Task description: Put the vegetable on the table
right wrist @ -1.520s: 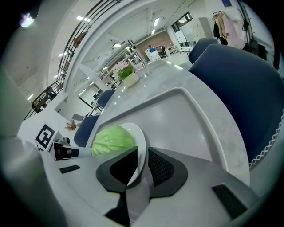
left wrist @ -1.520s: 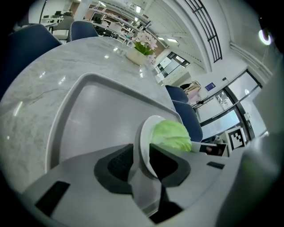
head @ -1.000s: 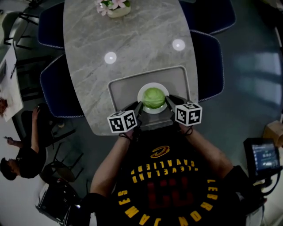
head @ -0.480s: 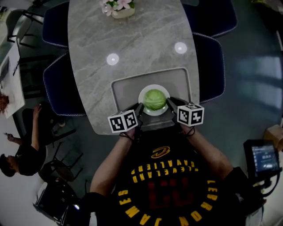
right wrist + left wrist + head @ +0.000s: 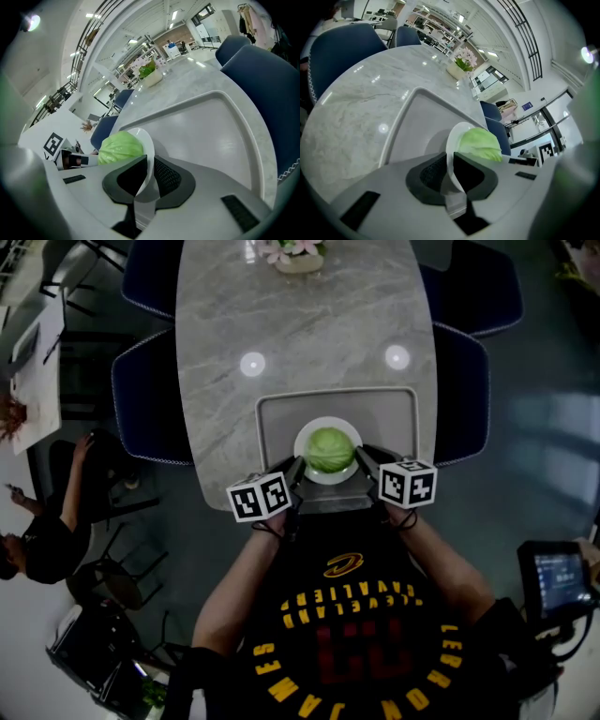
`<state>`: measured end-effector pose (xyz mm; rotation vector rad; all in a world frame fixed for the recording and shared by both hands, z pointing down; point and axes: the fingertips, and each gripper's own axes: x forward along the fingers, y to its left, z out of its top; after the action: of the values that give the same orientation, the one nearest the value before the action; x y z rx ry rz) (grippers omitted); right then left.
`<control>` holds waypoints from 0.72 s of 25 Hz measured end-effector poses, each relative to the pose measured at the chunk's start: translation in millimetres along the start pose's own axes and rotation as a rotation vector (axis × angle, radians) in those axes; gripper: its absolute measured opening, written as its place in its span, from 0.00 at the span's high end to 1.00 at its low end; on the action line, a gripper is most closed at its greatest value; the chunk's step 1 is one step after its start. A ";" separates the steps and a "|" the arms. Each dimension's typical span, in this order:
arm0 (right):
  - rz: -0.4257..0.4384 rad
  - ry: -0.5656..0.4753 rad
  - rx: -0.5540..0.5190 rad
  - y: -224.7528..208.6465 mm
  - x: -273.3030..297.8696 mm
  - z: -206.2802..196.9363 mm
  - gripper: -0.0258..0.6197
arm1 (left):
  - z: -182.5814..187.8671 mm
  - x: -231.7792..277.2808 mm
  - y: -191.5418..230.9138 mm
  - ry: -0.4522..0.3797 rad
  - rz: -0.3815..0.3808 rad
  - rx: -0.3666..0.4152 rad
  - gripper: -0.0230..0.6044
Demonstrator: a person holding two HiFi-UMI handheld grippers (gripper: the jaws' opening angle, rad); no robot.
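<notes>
A round green cabbage point(image 5: 328, 448) lies on a white plate point(image 5: 309, 468) over the near half of a grey tray point(image 5: 394, 413) on the marble table point(image 5: 281, 334). My left gripper point(image 5: 298, 467) holds the plate's left near rim and my right gripper point(image 5: 362, 458) holds its right near rim. In the left gripper view the white plate point(image 5: 451, 145) stands edge-on between the dark pads of the left gripper point(image 5: 451, 165), with the cabbage point(image 5: 480, 143) beyond. The right gripper point(image 5: 148, 171) is clamped on the plate point(image 5: 149, 152) the same way, cabbage point(image 5: 119, 147) to its left. Whether the plate rests on the tray I cannot tell.
A vase of pink flowers point(image 5: 298, 254) stands at the table's far end. Dark blue chairs point(image 5: 141, 399) line both long sides. Two lamp reflections point(image 5: 252, 364) shine on the marble. A seated person point(image 5: 42, 540) is at the left, and a small screen point(image 5: 558, 579) at the lower right.
The table and tray have slid to the right and slightly down in the head view. Both grippers and the plate with the cabbage keep their place in the picture.
</notes>
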<state>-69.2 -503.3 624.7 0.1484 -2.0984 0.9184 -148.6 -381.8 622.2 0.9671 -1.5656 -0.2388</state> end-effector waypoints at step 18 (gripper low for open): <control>0.014 0.003 -0.043 121.4 64.3 -8.2 0.88 | 35.4 -91.3 95.9 -0.036 0.004 -0.013 0.89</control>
<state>-154.5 -396.7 606.8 0.1105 -2.1175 0.8807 -228.5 -271.4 608.3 0.9542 -1.5971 -0.2641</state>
